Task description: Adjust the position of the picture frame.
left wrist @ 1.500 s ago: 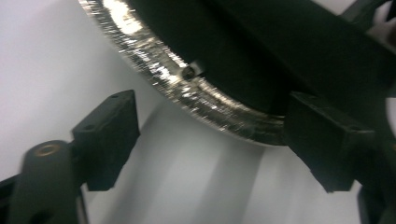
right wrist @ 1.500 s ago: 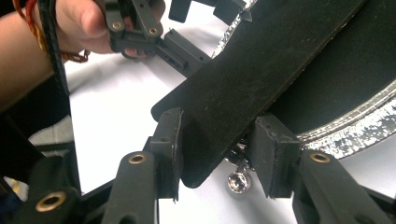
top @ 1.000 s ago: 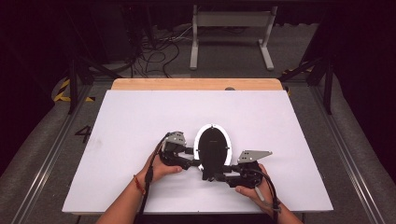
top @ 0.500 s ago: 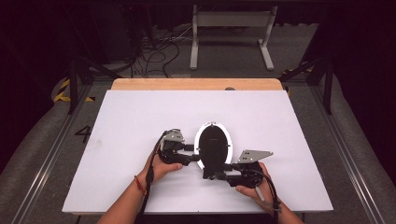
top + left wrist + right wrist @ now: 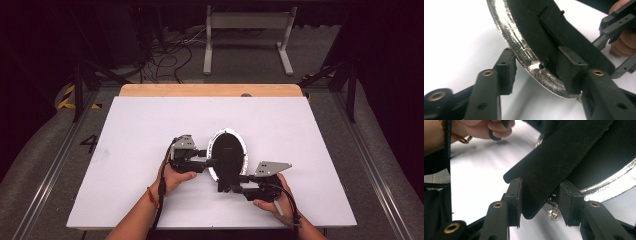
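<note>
An oval frame (image 5: 227, 147) with a black back and a silver glitter rim (image 5: 510, 40) stands tilted over the white tabletop (image 5: 140, 130), back side towards me. My left gripper (image 5: 208, 161) has just been closing its jaws, and its pads (image 5: 507, 67) now press on the frame's lower rim. My right gripper (image 5: 231, 187) is shut on the frame's black stand leg (image 5: 559, 157), one pad on each edge. A small crystal stud (image 5: 553, 213) shows below the leg. The right gripper (image 5: 616, 27) also shows at the top right of the left gripper view.
A wooden strip (image 5: 210, 90) runs along the table's far edge. Beyond it are cables (image 5: 165, 55) and a metal stand (image 5: 247, 30) on the dark floor. The person's left hand (image 5: 486, 127) is close behind the stand leg.
Both hands stay where they were. The oval frame sits a touch farther up the table than a second ago.
</note>
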The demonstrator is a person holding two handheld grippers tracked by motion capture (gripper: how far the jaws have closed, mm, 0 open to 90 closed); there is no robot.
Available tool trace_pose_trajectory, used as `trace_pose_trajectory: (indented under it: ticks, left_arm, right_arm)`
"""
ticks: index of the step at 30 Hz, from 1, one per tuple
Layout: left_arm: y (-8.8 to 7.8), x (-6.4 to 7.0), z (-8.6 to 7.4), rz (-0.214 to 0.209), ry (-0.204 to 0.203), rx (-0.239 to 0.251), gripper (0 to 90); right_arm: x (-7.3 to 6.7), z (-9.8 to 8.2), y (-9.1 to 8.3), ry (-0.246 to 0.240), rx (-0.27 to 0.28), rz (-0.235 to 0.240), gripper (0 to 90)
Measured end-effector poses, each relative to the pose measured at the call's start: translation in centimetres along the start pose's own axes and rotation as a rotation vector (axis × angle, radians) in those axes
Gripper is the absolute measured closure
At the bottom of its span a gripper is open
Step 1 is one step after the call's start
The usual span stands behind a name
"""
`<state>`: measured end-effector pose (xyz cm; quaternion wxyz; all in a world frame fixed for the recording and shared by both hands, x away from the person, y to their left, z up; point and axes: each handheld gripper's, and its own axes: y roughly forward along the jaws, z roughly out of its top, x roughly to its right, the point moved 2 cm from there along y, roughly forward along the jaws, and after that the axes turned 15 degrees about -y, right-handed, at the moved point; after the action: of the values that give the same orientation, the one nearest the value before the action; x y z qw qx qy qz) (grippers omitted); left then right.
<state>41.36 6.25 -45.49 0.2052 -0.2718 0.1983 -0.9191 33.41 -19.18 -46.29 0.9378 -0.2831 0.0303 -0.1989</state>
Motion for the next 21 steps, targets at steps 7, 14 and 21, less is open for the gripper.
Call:
trace_pose_trajectory:
  ticks: [7,14,21]
  left_arm:
    - [-0.7,0.4,0.1,0.007,0.031,0.039,58.3]
    - [-0.9,0.5,0.1,0.01,0.061,0.057,59.8]
    - [-1.1,0.7,0.0,0.013,0.086,0.063,60.0]
  right_arm:
    - [-0.1,0.1,0.1,-0.006,0.0,-0.014,58.5]
    - [0.1,0.1,0.2,0.005,0.0,-0.011,60.1]
    - [0.2,0.1,0.4,0.005,-0.009,-0.018,61.2]
